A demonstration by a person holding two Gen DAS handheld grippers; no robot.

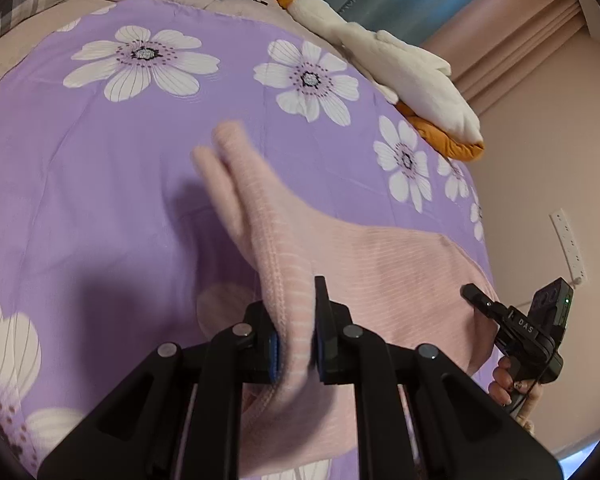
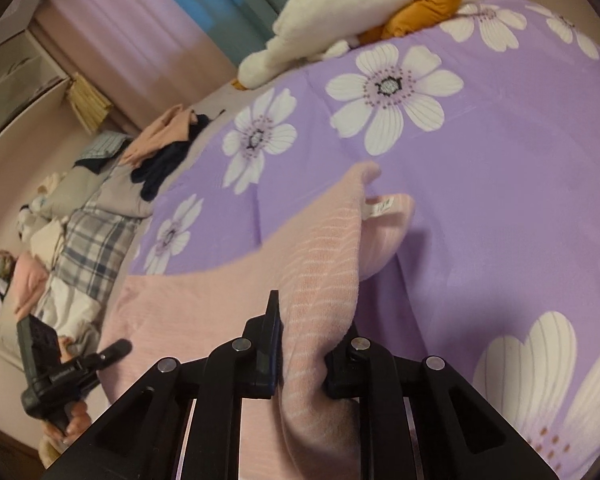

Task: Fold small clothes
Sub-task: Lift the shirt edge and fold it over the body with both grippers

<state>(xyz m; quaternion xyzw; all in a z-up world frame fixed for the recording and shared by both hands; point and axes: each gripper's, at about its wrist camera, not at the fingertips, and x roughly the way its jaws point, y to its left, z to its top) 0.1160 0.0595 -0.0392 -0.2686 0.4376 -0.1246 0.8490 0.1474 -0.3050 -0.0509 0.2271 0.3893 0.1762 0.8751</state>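
Much of the pink garment (image 1: 380, 272) is hard to read. In the left wrist view its raised end (image 1: 228, 160) is smeared by motion blur, and its lower edge runs behind the gripper frame. What kind of small garment it is cannot be told. In the right wrist view the cloth also drops out of sight behind the black linkage at the bottom.

The garment is pale pink knit with fine lighter stripes and a stitched hem. A small white label (image 2: 380, 208) shows near one folded end. It lies on the purple floral quilt (image 1: 100, 184) covering the bed, with part lifted off the quilt and casting a shadow beside it.

The left gripper (image 1: 296, 340) is closed on a bunched fold of the pink garment, the cloth pinched between its blue-padded fingers (image 1: 273, 354). The right gripper (image 2: 300, 356) likewise clamps a gathered ridge of the same garment, with cloth filling the gap between its jaws.

Each camera catches the other gripper at the garment's far edge, small and partly cut off by the frame.

Beyond the garment, at the quilt's far edge, rests a white and orange plush toy (image 1: 400, 68). A heap of dark and peach clothes (image 2: 168, 148) sits off the quilt's corner, next to a plaid pillow (image 2: 92, 248).
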